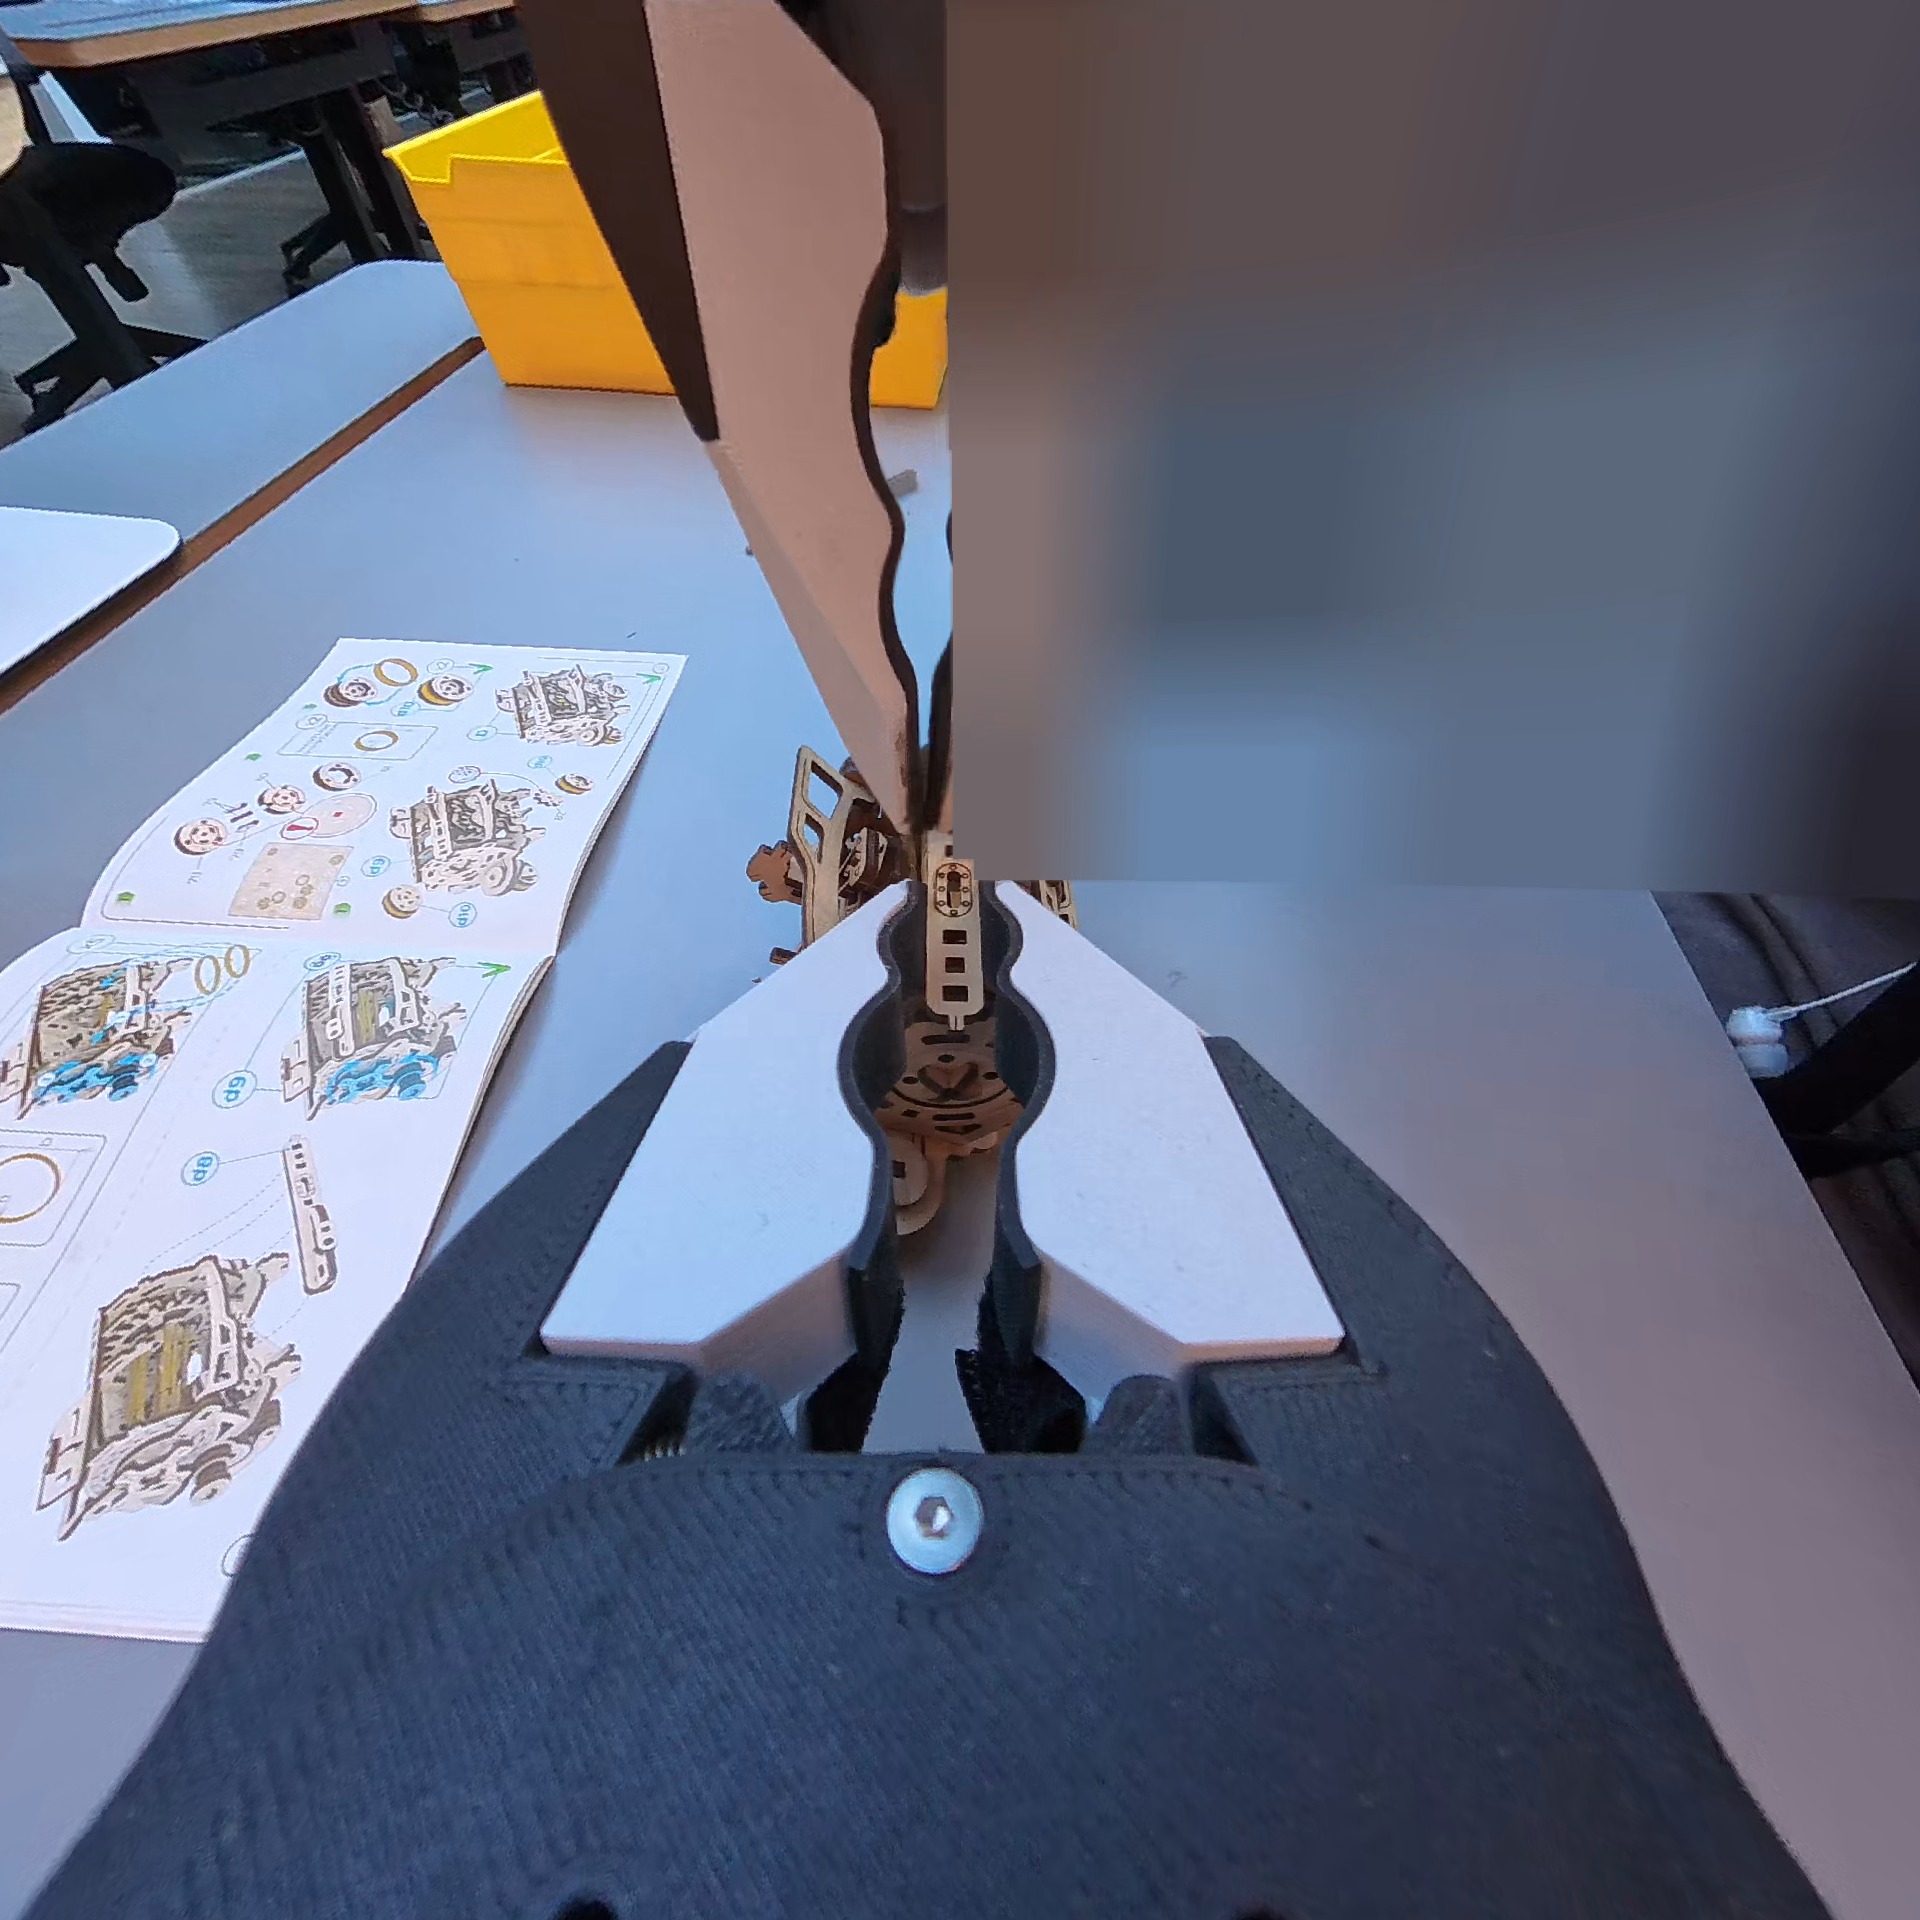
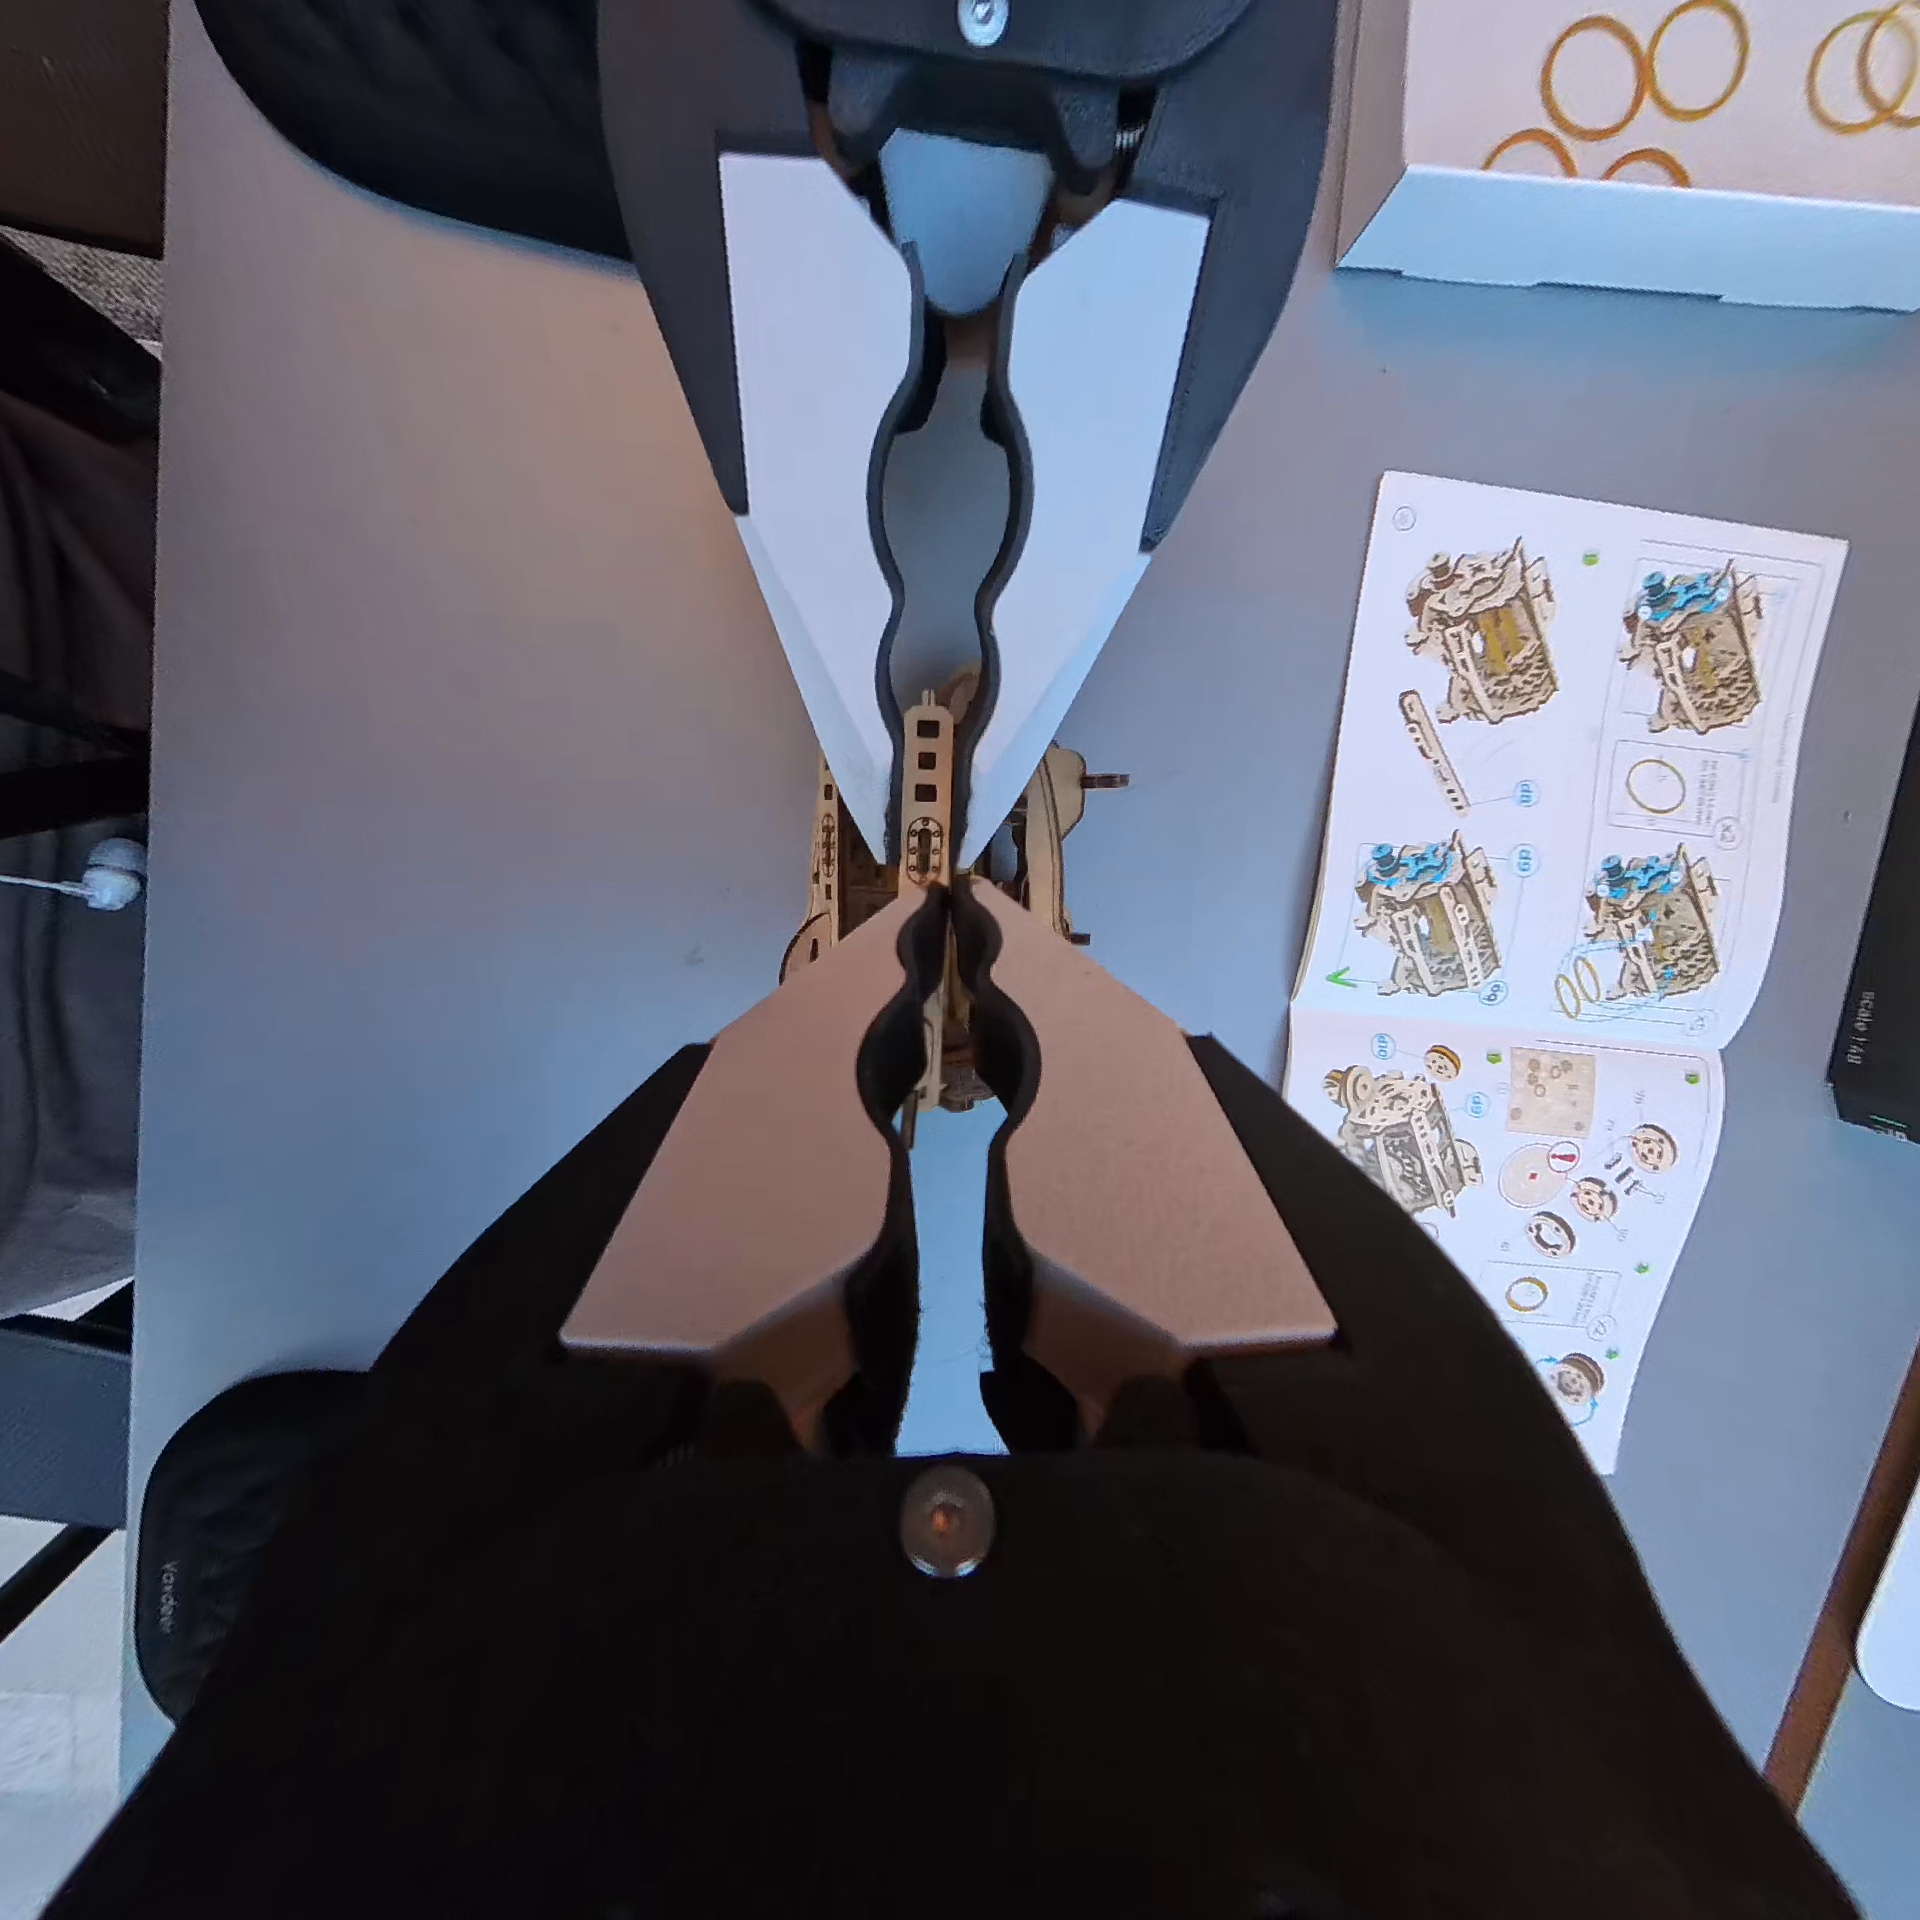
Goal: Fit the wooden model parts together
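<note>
My left gripper (image 1: 954, 896) is shut on a narrow wooden strip (image 1: 954, 940) with square holes, with its pads on the strip's two long edges. It holds the strip over the partly built wooden model (image 1: 826, 842) on the grey table (image 1: 1351, 1091). In the right wrist view the left gripper (image 2: 928, 847) comes in from the top with the strip (image 2: 928, 774) between its tips. My right gripper (image 2: 945, 902) is shut, its tips together right at the strip's oval-marked end, above the model (image 2: 831, 883). In the left wrist view the right gripper (image 1: 923, 821) comes down from above.
An open instruction booklet (image 1: 312, 935) lies beside the model and also shows in the right wrist view (image 2: 1558, 883). A yellow bin (image 1: 520, 239) stands at the back. A white box with rubber bands (image 2: 1662, 104) and a black box (image 2: 1881, 987) stand at the right. Less than 4 cm separates the two grippers' tips.
</note>
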A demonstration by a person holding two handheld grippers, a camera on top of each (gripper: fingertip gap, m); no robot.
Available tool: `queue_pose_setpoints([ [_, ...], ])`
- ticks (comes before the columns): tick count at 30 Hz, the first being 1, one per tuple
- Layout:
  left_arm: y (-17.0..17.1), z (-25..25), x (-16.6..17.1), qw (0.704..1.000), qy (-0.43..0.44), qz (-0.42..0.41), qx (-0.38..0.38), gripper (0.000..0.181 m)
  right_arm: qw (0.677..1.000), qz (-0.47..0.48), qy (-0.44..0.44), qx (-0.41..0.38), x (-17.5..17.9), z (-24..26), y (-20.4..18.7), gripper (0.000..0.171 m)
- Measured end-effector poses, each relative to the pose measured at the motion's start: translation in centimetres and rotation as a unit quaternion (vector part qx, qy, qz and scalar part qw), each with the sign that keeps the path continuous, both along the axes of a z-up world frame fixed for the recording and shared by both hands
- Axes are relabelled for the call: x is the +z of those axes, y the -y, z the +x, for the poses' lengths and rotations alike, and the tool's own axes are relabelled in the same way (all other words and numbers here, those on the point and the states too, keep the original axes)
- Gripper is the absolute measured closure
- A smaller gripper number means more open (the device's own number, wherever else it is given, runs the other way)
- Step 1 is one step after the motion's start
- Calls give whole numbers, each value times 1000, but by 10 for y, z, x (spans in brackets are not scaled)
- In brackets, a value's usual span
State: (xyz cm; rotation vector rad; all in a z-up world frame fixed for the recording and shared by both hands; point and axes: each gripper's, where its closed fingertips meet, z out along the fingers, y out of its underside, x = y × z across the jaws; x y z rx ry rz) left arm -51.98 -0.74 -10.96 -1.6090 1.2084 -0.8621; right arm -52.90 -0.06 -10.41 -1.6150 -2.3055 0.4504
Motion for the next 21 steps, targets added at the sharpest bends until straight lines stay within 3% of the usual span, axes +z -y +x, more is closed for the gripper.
queue_pose_setpoints([
  [11,2,0,-2,999,-13,29,-5,173,999,-3,36,0,-8,5,1,171],
  [21,2,0,-2,999,-16,37,-4,173,1000,-26,14,-6,3,1,4,171],
])
